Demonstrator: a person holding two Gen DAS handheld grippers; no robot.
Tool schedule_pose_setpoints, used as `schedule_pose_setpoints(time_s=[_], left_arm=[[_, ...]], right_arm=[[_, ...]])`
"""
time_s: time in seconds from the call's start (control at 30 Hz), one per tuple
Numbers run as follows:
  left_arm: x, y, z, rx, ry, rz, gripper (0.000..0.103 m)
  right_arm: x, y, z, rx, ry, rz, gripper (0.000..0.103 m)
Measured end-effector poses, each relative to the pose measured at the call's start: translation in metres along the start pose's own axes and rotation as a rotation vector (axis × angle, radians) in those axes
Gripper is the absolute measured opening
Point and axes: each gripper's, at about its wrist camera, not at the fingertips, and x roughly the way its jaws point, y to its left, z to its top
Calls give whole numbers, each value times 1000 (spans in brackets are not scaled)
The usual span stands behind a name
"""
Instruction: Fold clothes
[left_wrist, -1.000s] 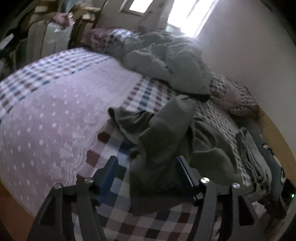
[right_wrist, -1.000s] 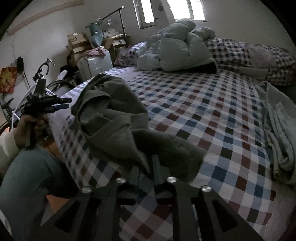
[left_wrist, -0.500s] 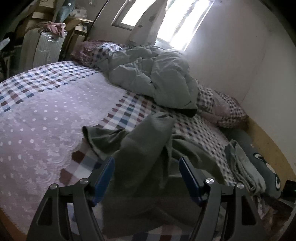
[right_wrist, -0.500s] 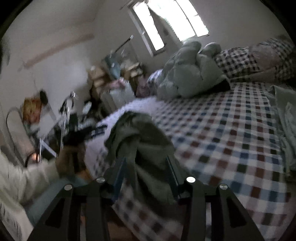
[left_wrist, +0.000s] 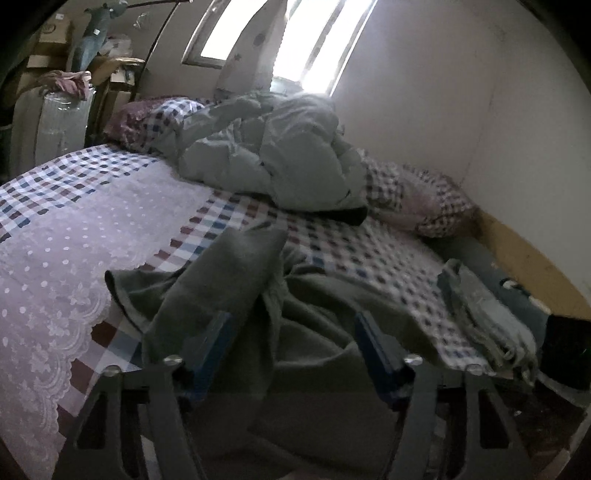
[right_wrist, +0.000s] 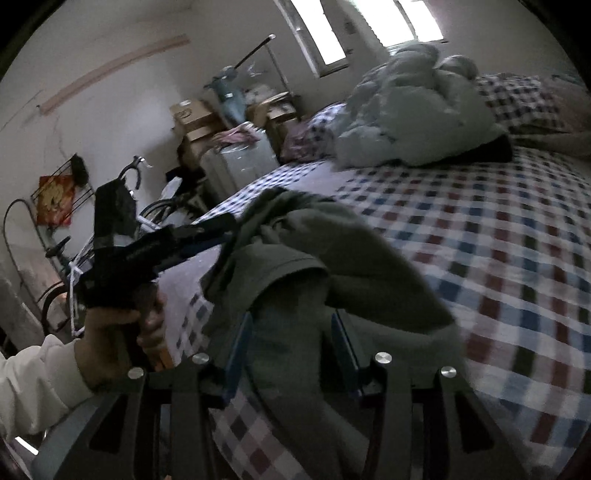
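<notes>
While its jaws close, left hand-held gripper (left_wrist: 291, 343) straddles olive garment (left_wrist: 236, 280), unpinched

Rumpled grey-green garment (left_wrist: 236, 295) on a checked bed sheet (left_wrist: 369, 254).
The left gripper (left_wrist: 291, 332), blue-padded jaws closing, straddles the garment's near folds; a pale crumpled duvet (left_wrist: 280, 162) lies far, folded grey clothes (left_wrist: 484, 314) at right.

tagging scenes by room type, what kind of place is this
Most likely a lived-in bedroom that doubles as storage. A bed with a checked sheet fills most of the view, with a bunched pale duvet and pillows at its head. Beside it stand cardboard boxes and a bicycle.
</notes>
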Motion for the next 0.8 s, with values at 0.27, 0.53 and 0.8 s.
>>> schedule_pose_setpoints(time_s=[0.27, 0.53, 0.8], left_arm=[[4, 27, -5, -83, 31, 79, 13], [-20, 70, -5, -230, -47, 142, 2], [-38, 109, -9, -334, -71, 56, 3]], right_arm=[[40, -2, 6, 72, 13, -8, 49], [62, -11, 7, 121, 42, -18, 54], [67, -15, 10, 146, 31, -32, 56]])
